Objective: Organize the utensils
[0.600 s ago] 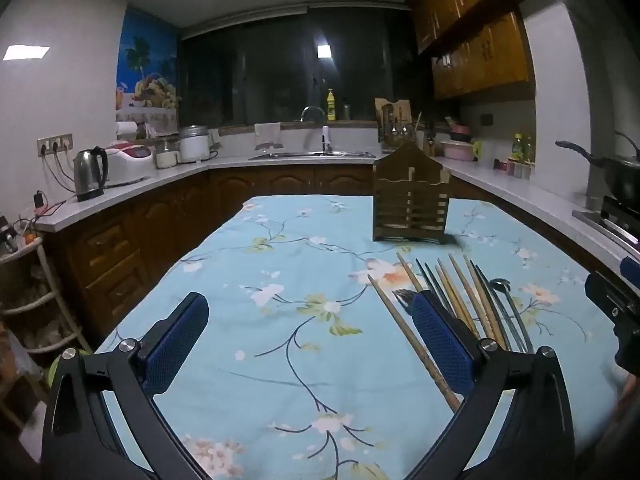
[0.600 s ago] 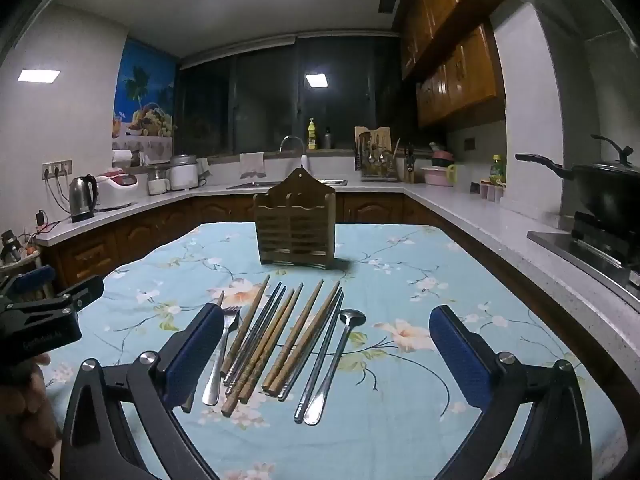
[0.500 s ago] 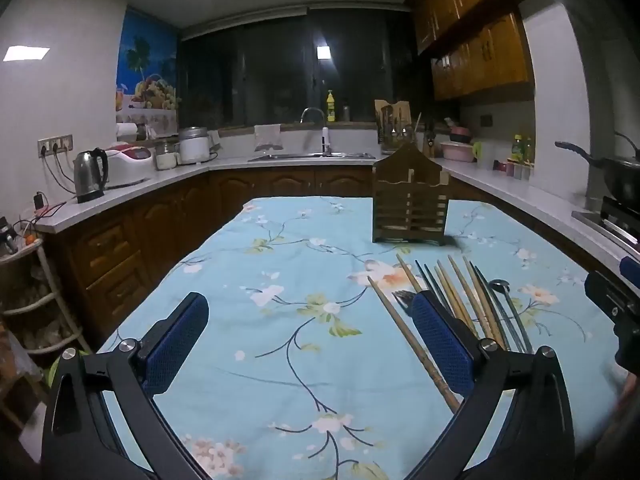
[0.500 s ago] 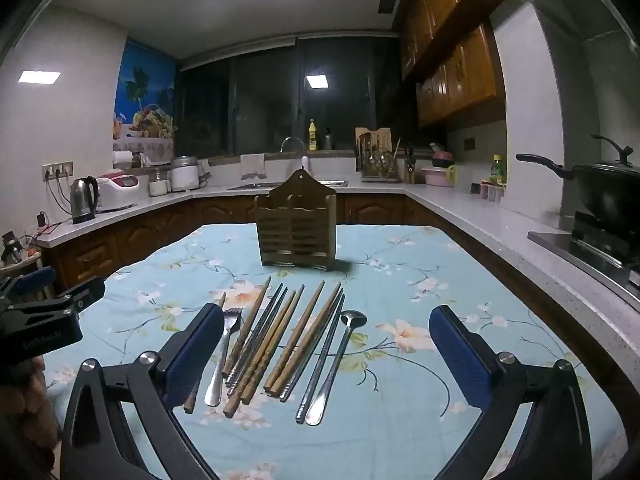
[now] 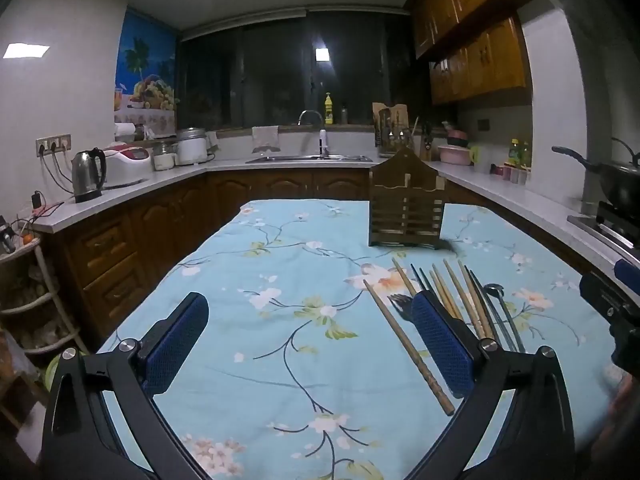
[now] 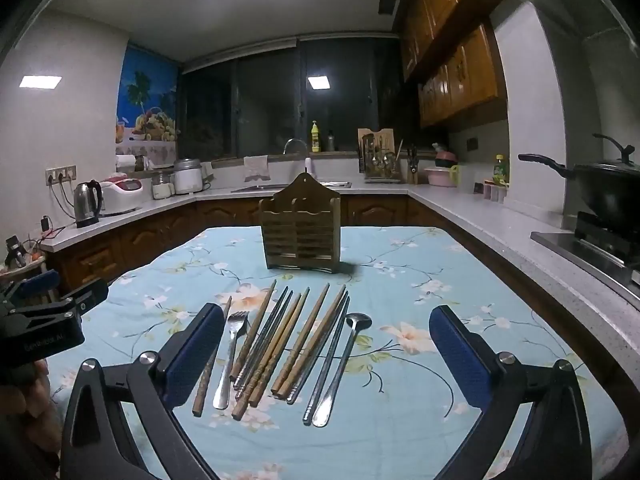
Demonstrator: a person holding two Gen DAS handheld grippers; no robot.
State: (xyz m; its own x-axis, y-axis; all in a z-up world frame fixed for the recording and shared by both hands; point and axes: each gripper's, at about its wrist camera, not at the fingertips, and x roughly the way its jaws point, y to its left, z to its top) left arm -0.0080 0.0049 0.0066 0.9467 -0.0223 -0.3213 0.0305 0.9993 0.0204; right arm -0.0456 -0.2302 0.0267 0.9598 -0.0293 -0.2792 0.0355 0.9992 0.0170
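Note:
A wooden utensil holder (image 6: 300, 232) (image 5: 406, 216) stands upright at the far end of the table, with nothing visible in it. In front of it, in a row on the blue floral tablecloth (image 6: 400, 280), lie several wooden chopsticks (image 6: 280, 348), metal chopsticks (image 6: 328, 360), a fork (image 6: 234, 344) and a spoon (image 6: 344, 356). My right gripper (image 6: 326, 314) hovers open above the near ends of this row, holding nothing. My left gripper (image 5: 310, 308) is open over bare cloth to the left of the row; its right finger hides part of the fork (image 5: 400, 302). One chopstick (image 5: 404, 340) lies between its fingers.
Kitchen counters wrap around the table. A kettle (image 5: 88, 176) and rice cooker (image 5: 128, 164) stand on the left one, a sink (image 5: 308, 158) at the back, a wok (image 6: 600, 188) on the stove at right. A person's hand (image 6: 24, 392) holds the left gripper.

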